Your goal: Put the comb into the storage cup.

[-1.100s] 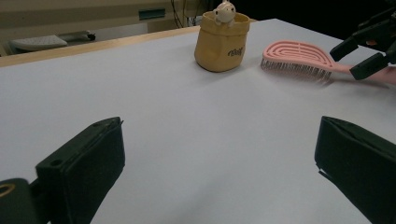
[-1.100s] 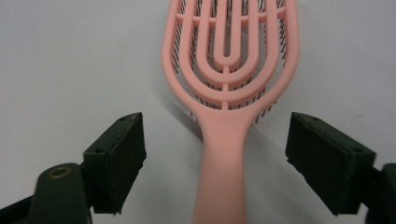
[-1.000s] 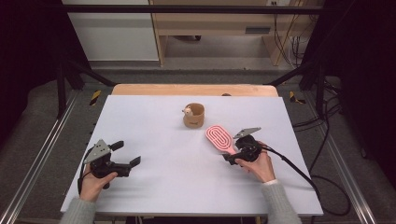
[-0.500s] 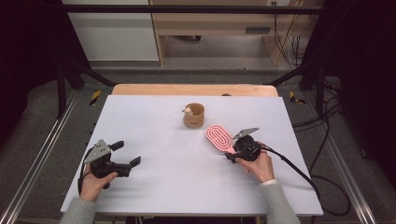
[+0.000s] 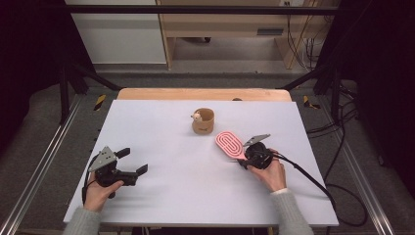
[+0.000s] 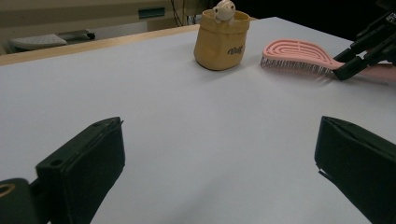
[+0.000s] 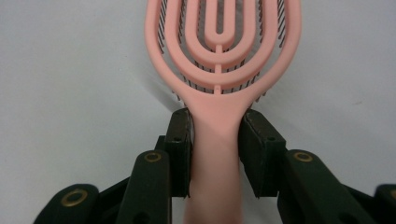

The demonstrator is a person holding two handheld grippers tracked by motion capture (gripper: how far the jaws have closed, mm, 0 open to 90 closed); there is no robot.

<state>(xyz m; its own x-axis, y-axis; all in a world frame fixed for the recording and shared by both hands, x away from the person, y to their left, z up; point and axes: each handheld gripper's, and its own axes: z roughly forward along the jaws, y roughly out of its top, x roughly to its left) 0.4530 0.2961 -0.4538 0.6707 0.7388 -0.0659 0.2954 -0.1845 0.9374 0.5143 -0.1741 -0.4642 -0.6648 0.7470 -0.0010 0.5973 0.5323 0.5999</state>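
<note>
**Pale table in a dark-framed bay, brush gripped at the handle**

Pale grey-white tabletop (image 5: 171,196) filled the middle of the high view, with a strip of bare wood (image 5: 203,94) along its far edge. Dark metal framing stood at 9 and 3 o'clock, grey floor lay on both sides, and a light wooden bench (image 5: 225,29) with hanging cables stood at 12 o'clock.

A pink hairbrush (image 5: 230,145) lay bristles-down on the table at about 4 o'clock from a tan cup (image 5: 203,121) that bore a small animal figure on its rim. The right gripper (image 5: 247,157), at the table's 4 o'clock, had just been closing its jaws; the right gripper view showed both pads (image 7: 180,140) pressed against the sides of the brush's handle where it meets the head. The left gripper (image 5: 131,162), at 8 o'clock and well apart from the brush, stood with jaws spread wide over bare table. Black cable (image 5: 313,181) trailed from the right gripper off the table's near right edge.
</note>
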